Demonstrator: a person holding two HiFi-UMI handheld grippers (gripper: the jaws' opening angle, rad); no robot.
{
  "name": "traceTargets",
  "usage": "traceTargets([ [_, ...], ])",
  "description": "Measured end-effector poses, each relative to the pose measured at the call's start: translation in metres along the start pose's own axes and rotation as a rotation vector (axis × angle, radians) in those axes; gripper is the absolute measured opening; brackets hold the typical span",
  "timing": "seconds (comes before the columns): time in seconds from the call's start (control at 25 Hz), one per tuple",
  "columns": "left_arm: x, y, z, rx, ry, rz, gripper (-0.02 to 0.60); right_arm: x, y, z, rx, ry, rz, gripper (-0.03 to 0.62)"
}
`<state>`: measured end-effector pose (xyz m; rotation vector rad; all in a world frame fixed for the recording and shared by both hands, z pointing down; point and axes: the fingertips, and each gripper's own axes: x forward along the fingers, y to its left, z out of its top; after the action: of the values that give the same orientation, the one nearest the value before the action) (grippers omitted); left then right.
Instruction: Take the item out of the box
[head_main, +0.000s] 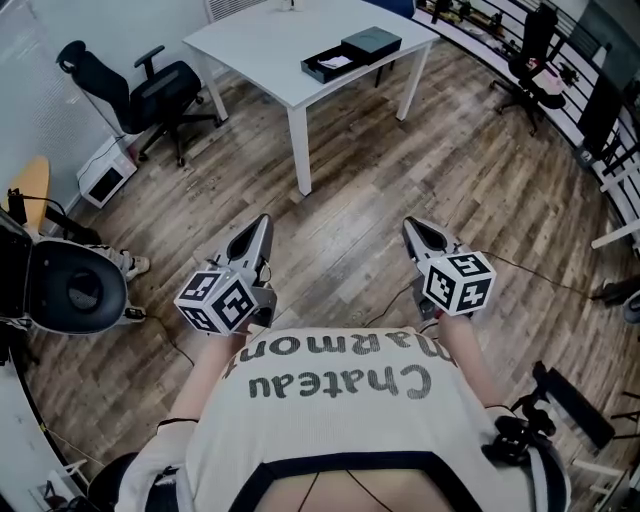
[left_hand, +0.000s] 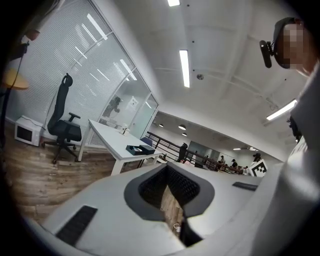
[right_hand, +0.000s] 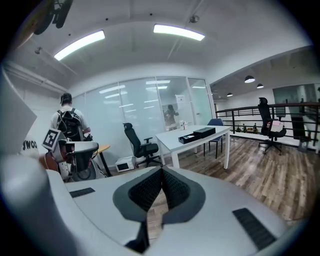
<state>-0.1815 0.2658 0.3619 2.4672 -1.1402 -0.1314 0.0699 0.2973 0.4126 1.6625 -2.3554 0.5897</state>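
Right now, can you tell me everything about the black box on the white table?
The black box is flat and rectangular, in two parts side by side: an open tray with something pale inside, and a dark slab, maybe its lid. It lies near one edge of the white table, far across the room. Only the table touches it. Its material is too far off to tell.
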Motion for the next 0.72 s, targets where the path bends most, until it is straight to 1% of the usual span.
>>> traceTargets([
  [0.12, -0.005, -0.002, -0.003, 0.008, 0.019, -0.024, -0.006, -0.002, 0.003, 0.000, 0.063, -0.019, 0.002, 0.002],
  [0.2, -0.008, -0.001, -0.006, 0.017, 0.032, -0.033, -0.006, -0.004, 0.005, -0.005, 0.076, -0.019, -0.007, 0.002],
  [0.4, -0.005, 0.007, -0.011, -0.006, 0.048, -0.023, -0.006, 0.000, 0.008, -0.020, 0.057, 0.049, -0.019, 0.002],
  [0.6, 0.006, 0.008, -0.008, -0.005, 0.039, -0.020, -0.006, 0.009, -0.002, -0.012, 0.046, 0.060, -0.017, 0.002],
  [0.72, 0.015, 0.013, -0.007, -0.002, 0.048, -0.011, -0.006, 0.023, -0.008, -0.007, 0.045, 0.067, -0.002, 0.002],
])
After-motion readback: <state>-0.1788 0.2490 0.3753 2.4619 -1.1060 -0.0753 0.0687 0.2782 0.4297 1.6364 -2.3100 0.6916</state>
